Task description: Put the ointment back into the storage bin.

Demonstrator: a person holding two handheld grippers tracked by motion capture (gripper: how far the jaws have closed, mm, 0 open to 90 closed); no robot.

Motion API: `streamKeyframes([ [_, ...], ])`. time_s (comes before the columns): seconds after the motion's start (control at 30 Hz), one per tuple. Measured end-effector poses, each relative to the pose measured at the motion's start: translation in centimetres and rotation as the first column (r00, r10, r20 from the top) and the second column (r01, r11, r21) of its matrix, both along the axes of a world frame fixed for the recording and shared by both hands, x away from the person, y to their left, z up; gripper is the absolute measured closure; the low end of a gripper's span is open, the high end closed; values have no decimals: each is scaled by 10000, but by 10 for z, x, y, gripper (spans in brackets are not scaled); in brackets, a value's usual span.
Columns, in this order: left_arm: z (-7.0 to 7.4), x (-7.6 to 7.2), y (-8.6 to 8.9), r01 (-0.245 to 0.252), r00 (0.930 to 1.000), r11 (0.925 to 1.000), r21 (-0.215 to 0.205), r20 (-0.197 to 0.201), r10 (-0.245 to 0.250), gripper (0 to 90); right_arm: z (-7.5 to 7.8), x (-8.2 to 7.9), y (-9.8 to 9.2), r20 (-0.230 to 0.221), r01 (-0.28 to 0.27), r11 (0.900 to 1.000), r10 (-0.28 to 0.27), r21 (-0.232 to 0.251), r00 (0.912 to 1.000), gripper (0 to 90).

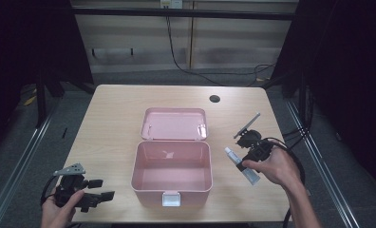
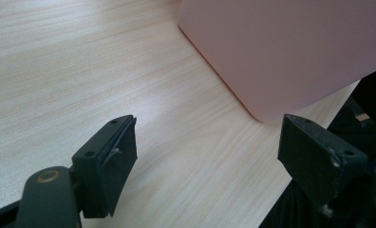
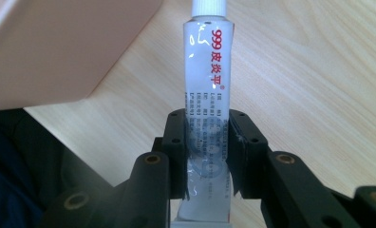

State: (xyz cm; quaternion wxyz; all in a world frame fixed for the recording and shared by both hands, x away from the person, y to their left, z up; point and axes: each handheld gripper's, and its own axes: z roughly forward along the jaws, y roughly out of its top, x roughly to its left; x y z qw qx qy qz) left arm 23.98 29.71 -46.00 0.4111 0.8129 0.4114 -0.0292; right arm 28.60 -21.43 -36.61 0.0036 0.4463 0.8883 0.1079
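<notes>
— Tube of ointment (image 3: 208, 95), white cap forward, red "999" on the label: being gripped across its lower half by the right gripper (image 3: 208, 156), jaws pressing in on both sides.

— And on the table?

— Lying tilted in the high view, tube (image 1: 240, 164) sitting just right of the pink box (image 1: 172, 190), cap end pointing toward the far left, tail end near the person's right hand (image 1: 274, 168). Right gripper (image 1: 250, 159) closing around it, grey plate sticking up behind.

— Touching the box?

— Apart from it, only near its right wall. Hard telling whether resting on the wood or hanging just above.

— Box itself?

— Standing open at the middle of the wooden table (image 1: 115, 109), lid (image 1: 174, 123) folded back flat behind it, white latch (image 1: 171, 198) facing the person.

— Other side?

— Left gripper (image 1: 100, 190) hovering at the near left corner, held in the left hand (image 1: 58, 211), 2 jaws spread wide, gripping nothing. Left gripper view: jaws framing bare wood, pink box corner (image 2: 281, 52) looming ahead, well clear of both pads.

— Farther out?

— Dark round hole (image 1: 214, 99) in the tabletop at the far right.
</notes>
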Motion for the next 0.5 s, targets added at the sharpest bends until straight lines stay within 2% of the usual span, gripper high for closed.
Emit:
streamKeyframes([
  [0.2,0,0,0,4,10000,10000,-3,-2,-4,204,9,-2,5,57,-429,9991,428,61,9991,708],
  [0.5,0,0,0,-15,10000,10000,-20,7,15,204,24,0,19,-115,-1142,9934,1143,79,9934,708],
])
